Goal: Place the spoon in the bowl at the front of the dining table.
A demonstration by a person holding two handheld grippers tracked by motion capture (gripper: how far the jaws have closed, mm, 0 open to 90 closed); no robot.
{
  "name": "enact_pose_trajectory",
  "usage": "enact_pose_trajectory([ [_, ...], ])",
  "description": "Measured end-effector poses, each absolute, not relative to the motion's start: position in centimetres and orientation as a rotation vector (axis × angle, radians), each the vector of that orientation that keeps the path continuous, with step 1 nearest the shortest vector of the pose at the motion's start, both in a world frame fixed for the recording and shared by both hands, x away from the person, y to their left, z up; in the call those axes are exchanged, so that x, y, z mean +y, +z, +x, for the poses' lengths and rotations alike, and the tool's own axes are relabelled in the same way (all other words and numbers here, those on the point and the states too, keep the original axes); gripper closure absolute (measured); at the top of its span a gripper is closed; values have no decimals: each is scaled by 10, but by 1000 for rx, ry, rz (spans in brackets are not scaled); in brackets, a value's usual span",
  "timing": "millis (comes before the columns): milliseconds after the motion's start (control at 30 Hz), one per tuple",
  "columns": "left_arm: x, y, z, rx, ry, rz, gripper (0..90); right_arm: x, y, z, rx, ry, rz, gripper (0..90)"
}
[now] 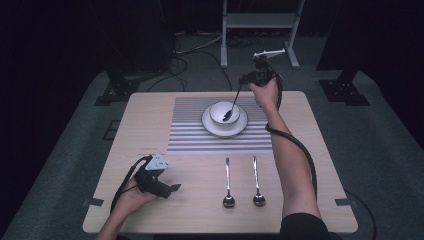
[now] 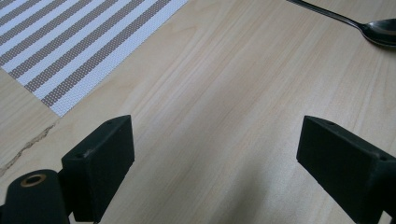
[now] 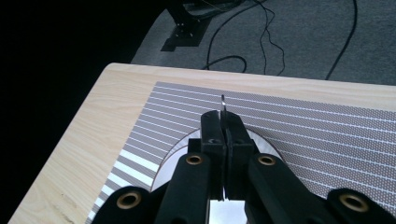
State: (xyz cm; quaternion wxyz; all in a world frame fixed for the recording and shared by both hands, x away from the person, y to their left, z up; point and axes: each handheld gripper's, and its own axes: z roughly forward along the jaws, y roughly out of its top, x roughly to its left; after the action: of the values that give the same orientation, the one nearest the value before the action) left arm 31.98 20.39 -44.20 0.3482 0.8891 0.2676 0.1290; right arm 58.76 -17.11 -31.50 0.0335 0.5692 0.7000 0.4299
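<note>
At the far side of the bench (image 1: 150,115), the right gripper (image 1: 248,80) has its jaws clenched on a spoon (image 1: 233,105) whose head dips into the white bowl (image 1: 218,110) on a plate (image 1: 209,125). The left gripper (image 1: 173,188) rests near the front edge, jaws spread wide apart.

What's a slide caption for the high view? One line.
Right tool lowers a spoon into the bowl; left tool rests open.
</note>
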Motion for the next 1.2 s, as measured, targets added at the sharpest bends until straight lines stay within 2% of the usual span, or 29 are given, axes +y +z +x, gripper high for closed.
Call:
enact_pose_trajectory([
  [400,203,-443,320,696,330,2301,100,-175,-346,586,2203,1254,1776,880],
  [1200,206,-442,321,710,339,2279,100,-185,-353,575,2318,1160,1772,774],
])
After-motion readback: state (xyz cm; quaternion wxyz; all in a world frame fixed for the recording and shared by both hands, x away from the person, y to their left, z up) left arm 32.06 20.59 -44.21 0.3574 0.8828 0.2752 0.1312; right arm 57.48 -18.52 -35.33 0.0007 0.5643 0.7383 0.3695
